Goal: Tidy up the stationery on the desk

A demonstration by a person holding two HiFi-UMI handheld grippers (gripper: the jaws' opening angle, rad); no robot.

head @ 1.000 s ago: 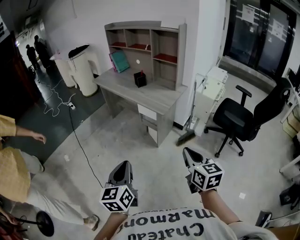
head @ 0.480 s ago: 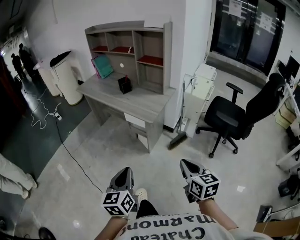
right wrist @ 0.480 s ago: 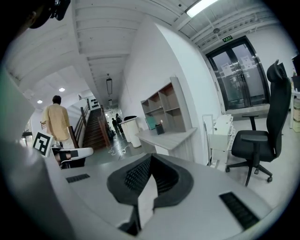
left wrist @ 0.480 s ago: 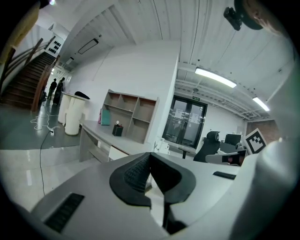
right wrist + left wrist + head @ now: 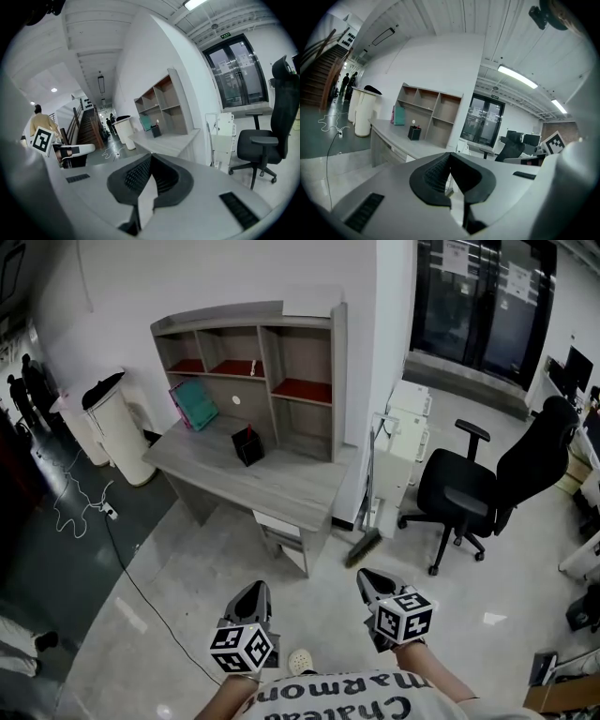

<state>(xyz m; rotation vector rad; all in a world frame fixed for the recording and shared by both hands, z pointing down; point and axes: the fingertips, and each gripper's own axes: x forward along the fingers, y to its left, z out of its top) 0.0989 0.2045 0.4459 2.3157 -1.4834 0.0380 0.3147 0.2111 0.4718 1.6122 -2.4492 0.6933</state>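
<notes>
The grey desk (image 5: 281,486) with its shelf hutch (image 5: 253,371) stands against the white wall, a few steps ahead of me. On it sit a black pen holder (image 5: 248,445) and a teal folder (image 5: 194,404) that leans on the hutch. Both show small in the left gripper view: pen holder (image 5: 414,132), folder (image 5: 398,115). My left gripper (image 5: 255,591) and right gripper (image 5: 366,576) are held low over the floor, far from the desk. Both are shut with nothing between the jaws, as the left gripper view (image 5: 450,155) and the right gripper view (image 5: 151,157) show.
A black office chair (image 5: 469,493) stands right of the desk, with white machines (image 5: 405,432) and a broom (image 5: 364,545) between them. A white bin (image 5: 111,423) is left of the desk. A black cable (image 5: 127,563) runs over the floor. A person's shoe (image 5: 37,641) shows at far left.
I have walked closer to the desk, and it now sits larger and more central. The person in yellow at the left has dropped out of view. Both grippers stay shut.
</notes>
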